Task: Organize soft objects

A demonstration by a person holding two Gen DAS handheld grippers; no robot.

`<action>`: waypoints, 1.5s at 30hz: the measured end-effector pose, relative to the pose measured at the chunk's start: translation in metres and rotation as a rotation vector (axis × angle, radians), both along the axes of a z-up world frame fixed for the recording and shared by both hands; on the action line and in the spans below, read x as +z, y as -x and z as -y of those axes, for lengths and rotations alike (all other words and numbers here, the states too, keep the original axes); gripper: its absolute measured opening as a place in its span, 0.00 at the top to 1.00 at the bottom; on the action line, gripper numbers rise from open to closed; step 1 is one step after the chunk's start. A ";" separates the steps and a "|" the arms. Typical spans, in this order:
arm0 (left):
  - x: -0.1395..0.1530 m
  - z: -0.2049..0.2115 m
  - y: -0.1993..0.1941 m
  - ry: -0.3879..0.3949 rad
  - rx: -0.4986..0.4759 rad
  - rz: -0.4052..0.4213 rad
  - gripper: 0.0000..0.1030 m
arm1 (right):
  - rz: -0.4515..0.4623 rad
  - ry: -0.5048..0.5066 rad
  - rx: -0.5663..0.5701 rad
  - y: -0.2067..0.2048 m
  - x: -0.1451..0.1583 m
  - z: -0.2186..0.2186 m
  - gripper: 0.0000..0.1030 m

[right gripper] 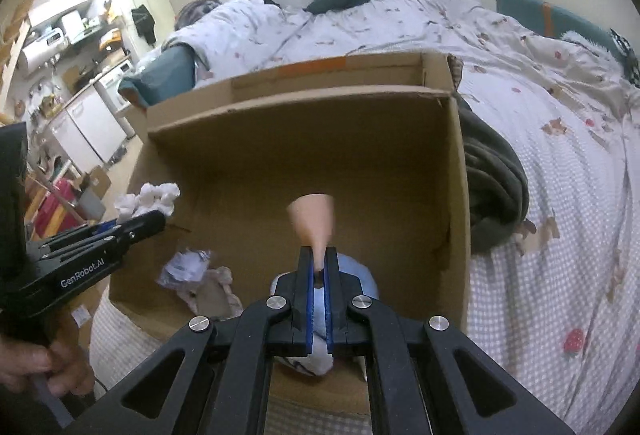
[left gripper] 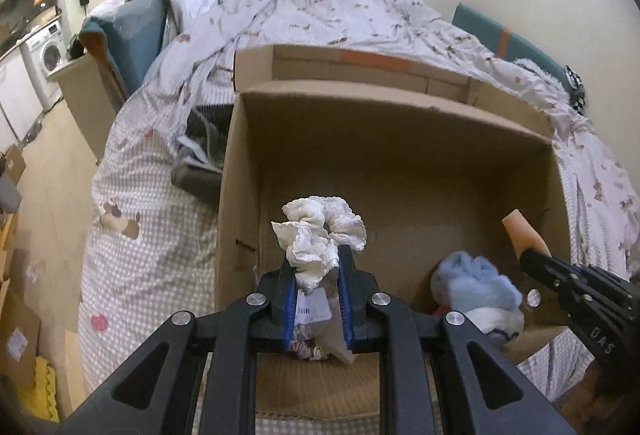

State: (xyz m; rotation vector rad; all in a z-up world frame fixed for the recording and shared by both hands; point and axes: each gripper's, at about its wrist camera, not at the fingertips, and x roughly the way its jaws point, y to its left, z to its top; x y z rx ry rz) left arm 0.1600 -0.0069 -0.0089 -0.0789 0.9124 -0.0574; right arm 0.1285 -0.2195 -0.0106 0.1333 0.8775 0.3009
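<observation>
An open cardboard box (left gripper: 400,139) (right gripper: 304,131) stands on the bed. My left gripper (left gripper: 318,267) is shut on a crumpled white cloth (left gripper: 320,239), held over the box's near left part; it also shows in the right wrist view (right gripper: 152,197). My right gripper (right gripper: 319,259) is shut on a peach-coloured soft piece (right gripper: 314,221), held over the box's near right; it shows in the left wrist view (left gripper: 520,231) too. A light blue fluffy item (left gripper: 476,287) (right gripper: 360,275) lies in the box under the right gripper. A white and pink bundle (right gripper: 196,275) lies at the box's near left.
The bed has a patterned quilt (right gripper: 540,155) and teal pillows (left gripper: 132,31). A dark grey blanket (right gripper: 492,179) lies beside the box's right wall. Dark clothing (left gripper: 200,159) lies by its left wall. A washing machine (left gripper: 44,55) and cardboard boxes (left gripper: 16,335) stand at the left.
</observation>
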 end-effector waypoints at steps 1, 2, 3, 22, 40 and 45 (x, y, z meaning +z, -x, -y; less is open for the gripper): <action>-0.001 0.000 0.000 -0.002 0.002 0.001 0.84 | -0.008 -0.003 -0.003 0.000 -0.001 0.000 0.94; -0.001 -0.001 0.001 -0.003 0.006 0.003 0.83 | -0.016 -0.004 -0.004 -0.001 -0.003 0.001 0.94; -0.001 -0.001 0.000 -0.005 0.011 0.002 0.83 | -0.024 -0.005 -0.004 -0.001 -0.004 0.000 0.94; 0.001 0.013 0.008 0.004 -0.022 0.003 0.37 | -0.066 -0.125 -0.009 -0.005 -0.008 0.005 0.74; 0.075 -0.011 0.045 -0.066 0.068 0.086 0.13 | 0.020 -0.194 -0.141 0.020 0.056 0.025 0.00; 0.089 -0.027 0.077 -0.037 0.061 0.126 0.10 | 0.086 -0.156 -0.129 0.044 0.078 0.021 0.00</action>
